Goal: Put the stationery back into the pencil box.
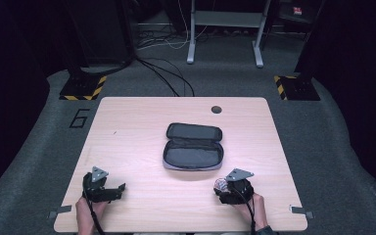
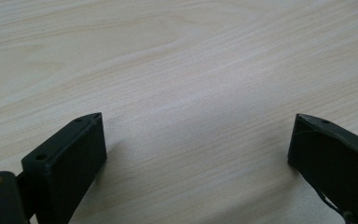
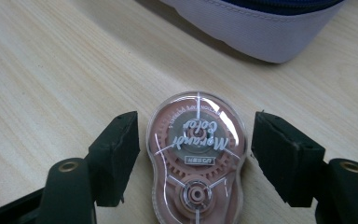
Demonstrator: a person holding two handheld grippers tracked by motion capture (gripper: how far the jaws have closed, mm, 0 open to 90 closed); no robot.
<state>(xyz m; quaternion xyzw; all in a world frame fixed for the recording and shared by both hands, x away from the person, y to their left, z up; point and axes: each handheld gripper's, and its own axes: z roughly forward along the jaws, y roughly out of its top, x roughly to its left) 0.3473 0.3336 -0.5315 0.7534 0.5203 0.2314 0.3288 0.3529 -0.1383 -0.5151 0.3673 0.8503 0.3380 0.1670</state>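
A pink, clear-cased correction tape dispenser (image 3: 196, 158) lies flat on the wooden table (image 1: 142, 122), between the jaws of my right gripper (image 3: 196, 149). A small gap shows on each side, so the pads do not press on it. In the high view the dispenser (image 1: 220, 184) peeks out just left of the right gripper (image 1: 231, 190) near the front right. An open grey pencil case (image 1: 194, 147) with a dark lining lies mid-table, and its pale edge (image 3: 261, 28) sits just beyond the dispenser. My left gripper (image 2: 196, 140) rests open over bare wood, at the front left (image 1: 108, 188).
A dark round hole (image 1: 217, 109) marks the table's far edge. Beyond the table are floor cables (image 1: 169, 73), a grey metal frame (image 1: 225, 29) and yellow-black striped stand bases (image 1: 83, 88). Metal brackets (image 1: 301, 211) sit at the front corners.
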